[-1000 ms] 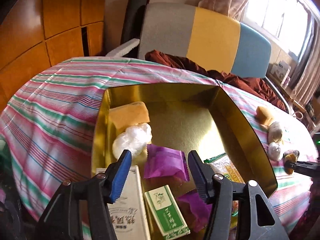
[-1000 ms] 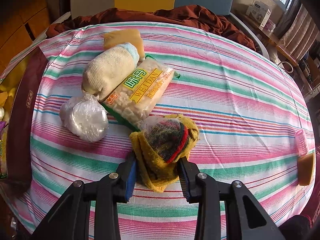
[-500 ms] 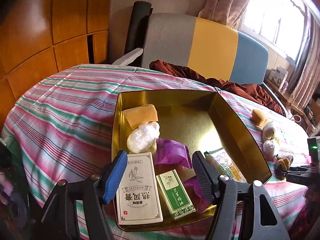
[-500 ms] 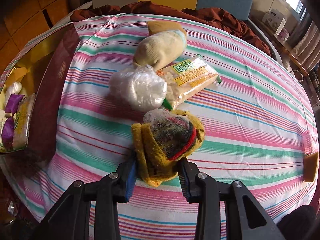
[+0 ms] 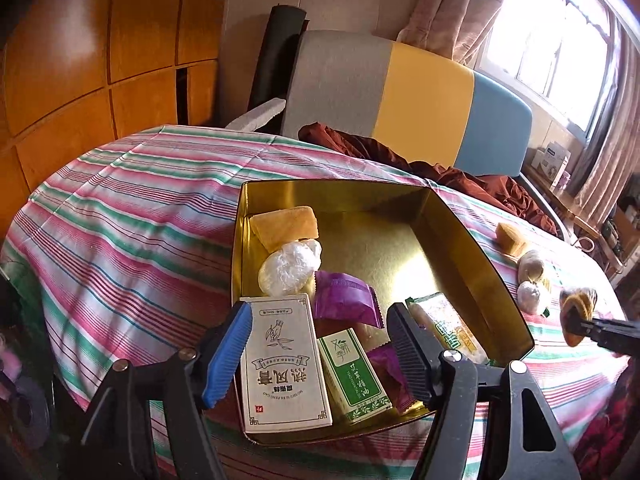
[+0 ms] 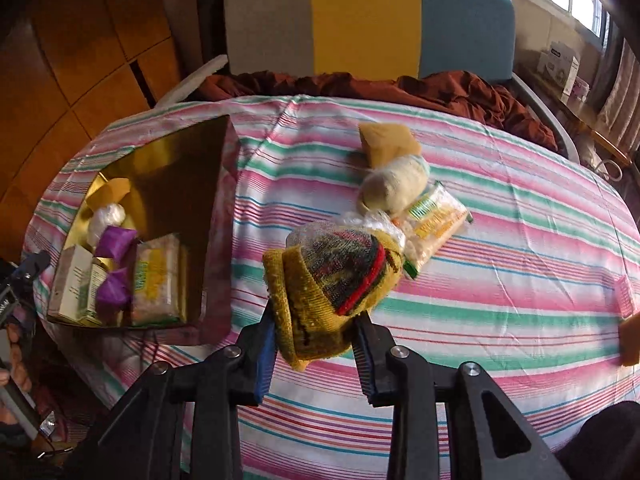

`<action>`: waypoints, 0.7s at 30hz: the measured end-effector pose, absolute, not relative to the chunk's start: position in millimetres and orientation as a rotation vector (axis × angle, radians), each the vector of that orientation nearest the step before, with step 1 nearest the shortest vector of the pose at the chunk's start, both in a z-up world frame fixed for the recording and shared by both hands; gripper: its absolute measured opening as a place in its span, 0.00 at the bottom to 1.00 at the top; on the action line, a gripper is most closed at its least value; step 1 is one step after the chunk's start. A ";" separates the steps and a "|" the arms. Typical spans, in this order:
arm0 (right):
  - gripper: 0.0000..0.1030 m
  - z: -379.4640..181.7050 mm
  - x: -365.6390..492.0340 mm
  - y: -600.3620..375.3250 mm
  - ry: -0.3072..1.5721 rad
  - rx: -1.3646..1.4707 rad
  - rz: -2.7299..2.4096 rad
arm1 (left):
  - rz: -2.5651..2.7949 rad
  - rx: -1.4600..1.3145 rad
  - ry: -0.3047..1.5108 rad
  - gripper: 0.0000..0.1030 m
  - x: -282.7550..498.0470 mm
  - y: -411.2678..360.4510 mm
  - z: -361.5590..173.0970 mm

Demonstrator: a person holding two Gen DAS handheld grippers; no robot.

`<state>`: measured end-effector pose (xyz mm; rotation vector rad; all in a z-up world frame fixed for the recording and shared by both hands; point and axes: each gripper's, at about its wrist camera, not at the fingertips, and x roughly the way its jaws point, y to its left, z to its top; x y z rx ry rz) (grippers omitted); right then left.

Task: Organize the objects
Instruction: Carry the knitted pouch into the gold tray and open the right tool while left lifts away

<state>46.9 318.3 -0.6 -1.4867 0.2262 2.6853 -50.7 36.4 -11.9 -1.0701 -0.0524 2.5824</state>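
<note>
Right gripper point(image 6: 316, 344) clamps a yellow knitted bundle point(image 6: 332, 280) above the striped tablecloth point(image 6: 500, 280). Left gripper point(image 5: 320, 344), jaws just widened and gripping nothing, hovers over the gold tin point(image 5: 460, 240).

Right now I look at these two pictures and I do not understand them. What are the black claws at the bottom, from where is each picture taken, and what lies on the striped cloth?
No robot is here: a person holds one two-finger claw in each hand, and a small camera on each claw looks forward along its fingers. So there are two views of one table.

The left view looks over the left claw, whose jaws have just been opening and grip nothing. Below it sits a gold tin with a white box, a green box, purple packets, a snack bag, a white wrapped ball and a yellow sponge.

The right view shows the right claw shut on a rolled yellow knit sock. On the striped tablecloth lie a cream sock roll, another sponge and a snack bag.
</note>
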 end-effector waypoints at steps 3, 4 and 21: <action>0.32 17.1 32.5 293.6 0.185 -1.463 2.780 | 2.579 -1.072 -0.067 0.69 -49.9 33.9 -12.4; 0.32 21.3 26.1 283.6 0.165 -1.469 2.813 | 2.577 -1.073 -0.070 0.70 -49.8 33.3 -12.5; 0.47 -19.3 -69.9 203.9 -0.068 -1.646 2.807 | 2.582 -1.105 -0.100 0.75 -49.1 16.2 -17.5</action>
